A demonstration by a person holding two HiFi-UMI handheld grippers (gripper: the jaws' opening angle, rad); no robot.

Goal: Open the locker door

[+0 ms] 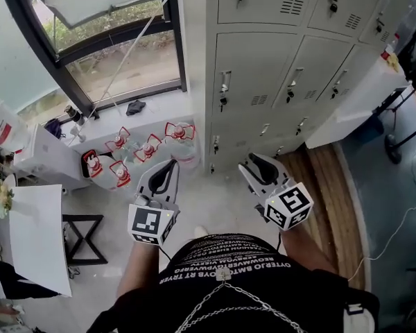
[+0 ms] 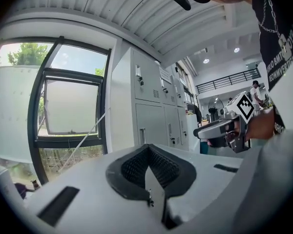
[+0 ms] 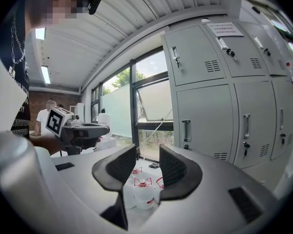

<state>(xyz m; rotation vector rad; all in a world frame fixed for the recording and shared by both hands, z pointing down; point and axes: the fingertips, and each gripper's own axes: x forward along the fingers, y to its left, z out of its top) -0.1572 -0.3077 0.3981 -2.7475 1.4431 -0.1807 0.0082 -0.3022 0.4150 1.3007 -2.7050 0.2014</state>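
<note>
Grey lockers point(image 1: 256, 75) shut, top row cut off, left tool point(image 2: 146, 148) together, right tool point(image 3: 147, 156) apart, empty.

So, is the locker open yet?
Not yet. Nothing looks done: every locker door in view is shut. Nothing is in hand: the right gripper is open and empty, the left gripper shut on nothing, both away from the doors. Left to do: grab a handle and pull.

Grey metal locker door point(image 1: 253, 75), shut, upright, with vertical handle point(image 1: 224, 82) at its left edge.
</note>
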